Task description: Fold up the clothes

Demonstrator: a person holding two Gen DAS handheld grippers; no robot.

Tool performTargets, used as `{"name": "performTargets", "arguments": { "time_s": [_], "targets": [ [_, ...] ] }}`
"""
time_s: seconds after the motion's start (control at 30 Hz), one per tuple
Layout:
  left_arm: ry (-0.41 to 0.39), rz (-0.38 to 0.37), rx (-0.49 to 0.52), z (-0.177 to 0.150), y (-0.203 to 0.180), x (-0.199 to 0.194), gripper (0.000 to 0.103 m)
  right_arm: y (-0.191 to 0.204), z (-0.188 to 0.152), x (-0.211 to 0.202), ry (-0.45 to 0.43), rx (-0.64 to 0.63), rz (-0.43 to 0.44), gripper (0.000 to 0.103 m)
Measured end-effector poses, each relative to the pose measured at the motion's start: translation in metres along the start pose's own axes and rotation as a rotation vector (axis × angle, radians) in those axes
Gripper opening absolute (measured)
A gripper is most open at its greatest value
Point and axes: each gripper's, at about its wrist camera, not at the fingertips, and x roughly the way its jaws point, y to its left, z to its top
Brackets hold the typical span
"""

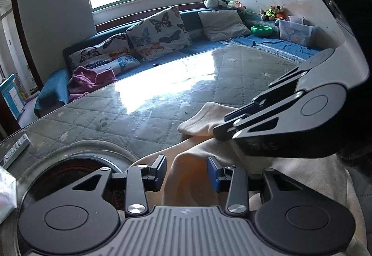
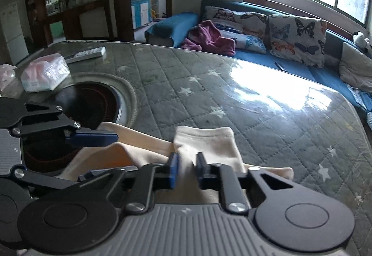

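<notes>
A cream garment [image 1: 200, 121] lies bunched on the near part of the glass-topped quilted table [image 1: 162, 84]. Its ribbed cuff [image 2: 209, 142] points away from me. In the right wrist view my right gripper [image 2: 187, 166] has its pads drawn close with a fold of the cream cloth pinched between them. From the left wrist view the right gripper [image 1: 223, 127] reaches in from the right, onto the cuff end. My left gripper [image 1: 187, 171] stands wide open, with a raised fold of the garment in the gap, touching neither pad. The left gripper [image 2: 93, 156] also shows at that view's left edge.
A round dark recess [image 2: 93, 102] is set into the table just left of the garment. A tissue pack [image 2: 44, 74] and a remote control [image 2: 88, 53] lie at the far left. A blue sofa [image 1: 200, 46] with butterfly cushions and a pink garment [image 2: 209, 39] runs behind the table.
</notes>
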Motion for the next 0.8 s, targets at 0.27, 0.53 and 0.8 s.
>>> {"name": "performTargets", "arguments": {
  "time_s": [0.27,0.53,0.8],
  "targets": [
    [-0.048,0.004,-0.061,-0.002,0.006,-0.011,0.004,-0.021,-0.012,-0.031,-0.079,0.046,-0.074,0.004],
    [-0.142,0.061,-0.175,-0.004,0.028,-0.059,0.004,-0.052,-0.033,-0.086,-0.17,0.124,-0.165,0.004],
    [-0.204,0.16,-0.295,-0.033,0.06,-0.124,0.004,-0.084,-0.076,-0.152,-0.239,0.211,-0.287,0.004]
  ]
}}
